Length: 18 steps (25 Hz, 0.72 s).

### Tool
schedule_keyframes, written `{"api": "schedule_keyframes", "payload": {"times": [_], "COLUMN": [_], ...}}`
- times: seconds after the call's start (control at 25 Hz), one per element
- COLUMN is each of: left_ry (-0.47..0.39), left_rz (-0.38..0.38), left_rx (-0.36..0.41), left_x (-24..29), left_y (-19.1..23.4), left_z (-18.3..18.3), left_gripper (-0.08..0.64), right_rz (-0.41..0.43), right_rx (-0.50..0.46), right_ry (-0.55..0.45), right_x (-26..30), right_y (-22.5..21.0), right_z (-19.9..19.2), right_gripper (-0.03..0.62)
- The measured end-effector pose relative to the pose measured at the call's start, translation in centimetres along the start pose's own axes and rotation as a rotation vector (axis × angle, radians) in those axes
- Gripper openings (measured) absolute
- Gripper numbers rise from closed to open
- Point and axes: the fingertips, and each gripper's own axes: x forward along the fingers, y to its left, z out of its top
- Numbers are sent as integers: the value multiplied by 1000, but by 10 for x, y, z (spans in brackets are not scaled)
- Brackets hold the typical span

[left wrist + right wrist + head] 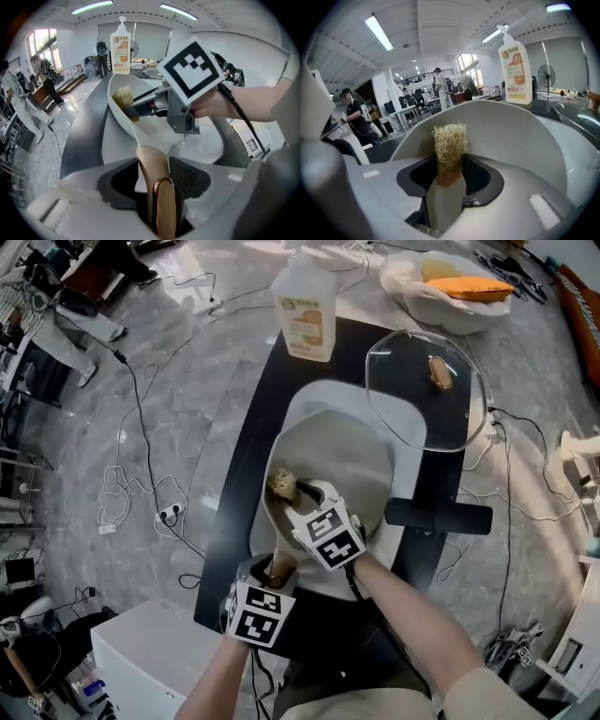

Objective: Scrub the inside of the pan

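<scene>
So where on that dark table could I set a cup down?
Best: the dark table's left strip beside the pan, this side of the soap bottle; also a small patch between bottle and glass lid. The right is crowded: lid, black handle.

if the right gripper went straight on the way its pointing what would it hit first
The scrubber clamped in the right gripper sticks out past the jaws, so it would press on the pan's inner wall first. It may be touching already; depth is unclear.
</scene>
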Motion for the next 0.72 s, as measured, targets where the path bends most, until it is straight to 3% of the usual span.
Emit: {"api": "schedule_keyframes", "payload": {"times": [0.28,0.44,0.72], "left_ry": [-22,-33,-33], "left_rz": [-7,-11,-15], "left_rx": [-17,-11,-17], "left_x": [-1,0,2], "left_y": [0,0,0], "left_z": [0,3,4], "left_gripper": [216,216,216], "right_rz": [-166,-336,-652], "right_rx": [24,-9,45], "right_ry": [-67,-92,29], "right_x": [18,18,-6], "right_y": [-58,-99,-169], "right_z": [15,23,-12], "right_gripper": [163,160,156]}}
